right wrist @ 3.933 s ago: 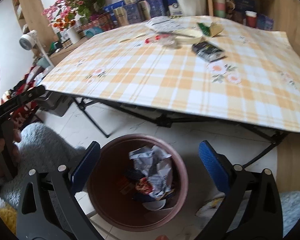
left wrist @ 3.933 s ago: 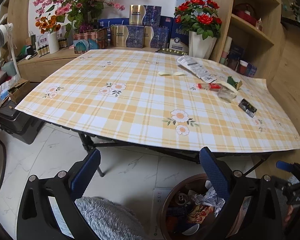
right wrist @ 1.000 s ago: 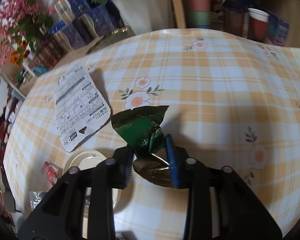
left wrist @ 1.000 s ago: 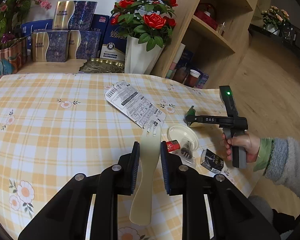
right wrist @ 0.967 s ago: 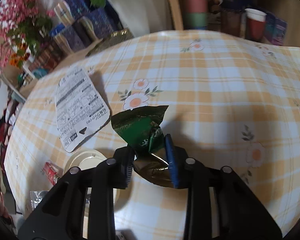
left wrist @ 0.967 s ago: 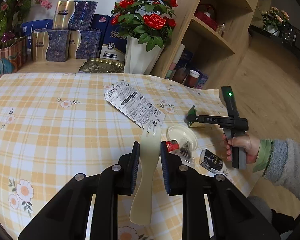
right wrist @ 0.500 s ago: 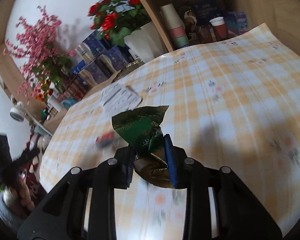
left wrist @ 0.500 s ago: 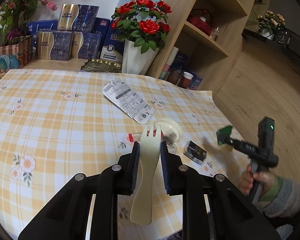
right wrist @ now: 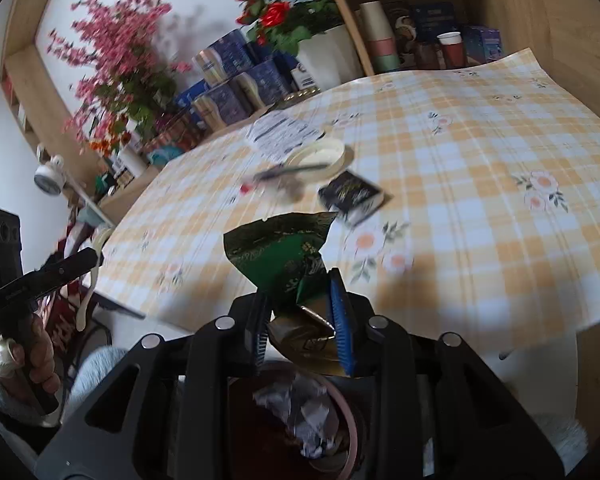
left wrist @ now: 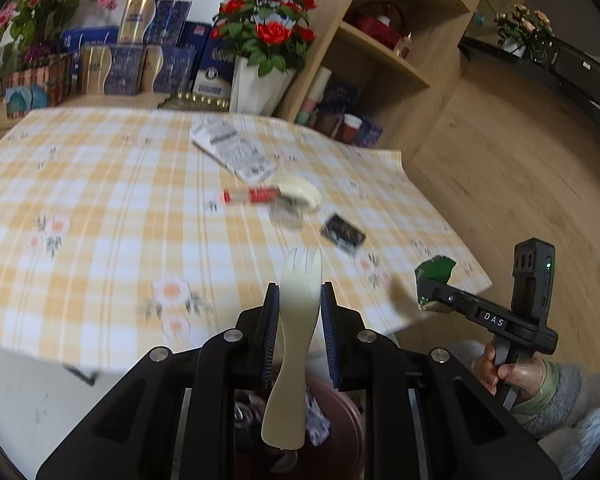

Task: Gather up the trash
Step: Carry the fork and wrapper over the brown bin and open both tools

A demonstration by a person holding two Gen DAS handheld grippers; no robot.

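Left hand-held gripper (left wrist: 298,326) clenched on plastic fork (left wrist: 296,320) mid-handle, light, stiff, slippery; right hand-held gripper (right wrist: 300,312) grasping green wrapper (right wrist: 284,256), crinkly, weightless, pinched at crumpled base; both above trash bin (right wrist: 350,420), off worktop (right wrist: 480,200) edge

A counter (left wrist: 100,200) is covered by a yellow-and-white checked cloth printed with small flowers. Behind it, red roses (left wrist: 268,28) are set in a white vase (left wrist: 256,88), and blue and gold boxes (left wrist: 140,56) are stacked just beside the vase. Pink blossoms (right wrist: 116,60) are seen further along the wall. A wooden shelf unit (left wrist: 380,40) is placed at the counter's far corner, with stacked paper cups (right wrist: 376,36) and a red cup (right wrist: 452,52) kept in its lower compartment. A small white fan (right wrist: 50,176) is seen near the side ledge.
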